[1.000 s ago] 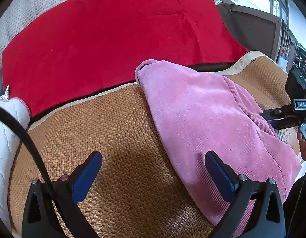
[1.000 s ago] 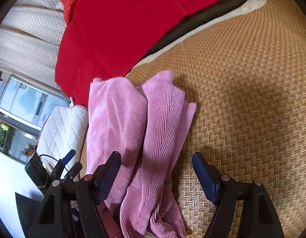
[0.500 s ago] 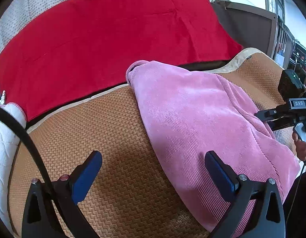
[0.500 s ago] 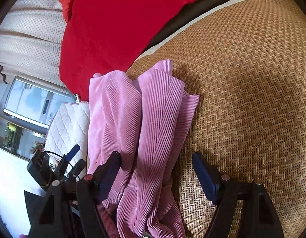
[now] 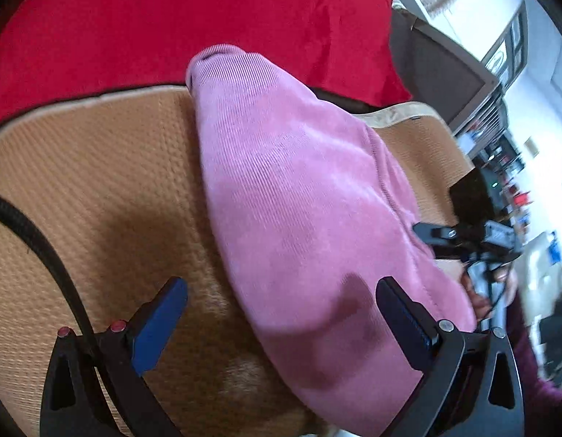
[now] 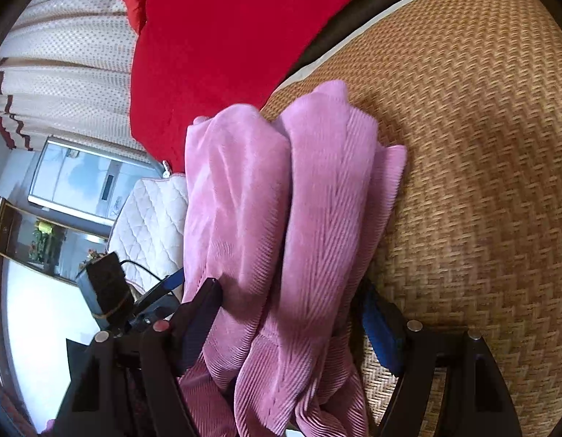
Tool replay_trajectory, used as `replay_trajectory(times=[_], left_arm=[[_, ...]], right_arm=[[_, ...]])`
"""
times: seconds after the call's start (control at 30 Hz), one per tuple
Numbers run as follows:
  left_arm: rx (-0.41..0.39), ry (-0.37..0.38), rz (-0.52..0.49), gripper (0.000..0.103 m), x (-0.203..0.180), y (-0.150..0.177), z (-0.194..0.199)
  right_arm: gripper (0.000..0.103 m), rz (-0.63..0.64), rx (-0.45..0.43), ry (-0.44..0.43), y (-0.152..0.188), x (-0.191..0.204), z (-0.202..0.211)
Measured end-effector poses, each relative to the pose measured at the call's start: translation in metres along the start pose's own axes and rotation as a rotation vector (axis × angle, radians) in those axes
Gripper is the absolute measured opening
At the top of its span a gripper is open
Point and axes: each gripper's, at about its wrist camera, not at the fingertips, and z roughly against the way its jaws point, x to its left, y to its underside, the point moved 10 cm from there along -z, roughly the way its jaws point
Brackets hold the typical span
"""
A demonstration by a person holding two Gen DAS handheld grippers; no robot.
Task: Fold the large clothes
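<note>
- A pink garment [image 5: 303,196], ribbed like corduroy, is seen lying on a woven mat [image 5: 110,189], stretched from the mat's far edge toward the near edge.
- The garment's far end [image 5: 215,58] is rounded and lies at the mat's pale border, next to a red cloth [image 5: 193,14] spread beyond it.
- The left gripper [image 5: 281,313] is held wide apart above the garment's near part; one blue pad [image 5: 161,324] is over bare mat, the other [image 5: 404,317] over pink fabric, and nothing is gripped.
- A black cable [image 5: 44,251] is seen curving across the mat on the left of the left wrist view.
- In the right wrist view the garment [image 6: 292,225] is shown bunched in long folds, running between the fingers of the right gripper [image 6: 288,313].
- The right gripper's fingers are set wide on either side of the folds; fabric appears to touch both pads, though whether it is pinched cannot be told.
- The other gripper [image 6: 150,302] is visible at the lower left of that view, beside the garment's edge.
- A white quilted cushion [image 6: 150,225] is seen beyond the garment's left side, with a dotted curtain [image 6: 62,73] behind.
- The right gripper [image 5: 459,236] and the hand [image 5: 488,291] holding it are glimpsed, blurred, at the garment's right edge in the left wrist view.
</note>
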Motion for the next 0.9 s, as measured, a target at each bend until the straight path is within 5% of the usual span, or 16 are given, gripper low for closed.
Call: replay_trajectory(times=[0.4, 0.9], left_arm=[[0.033, 0.153, 0.08, 0.102, -0.015, -0.002, -0.015], [0.006, 0.126, 0.091, 0.058, -0.009, -0.009, -0.018]], right_arm=[[0.085, 0.007, -0.004, 0.002, -0.004, 0.014, -0.018], [0.083, 0.093, -0.019, 0.086, -0.009, 0.027, -0.036]])
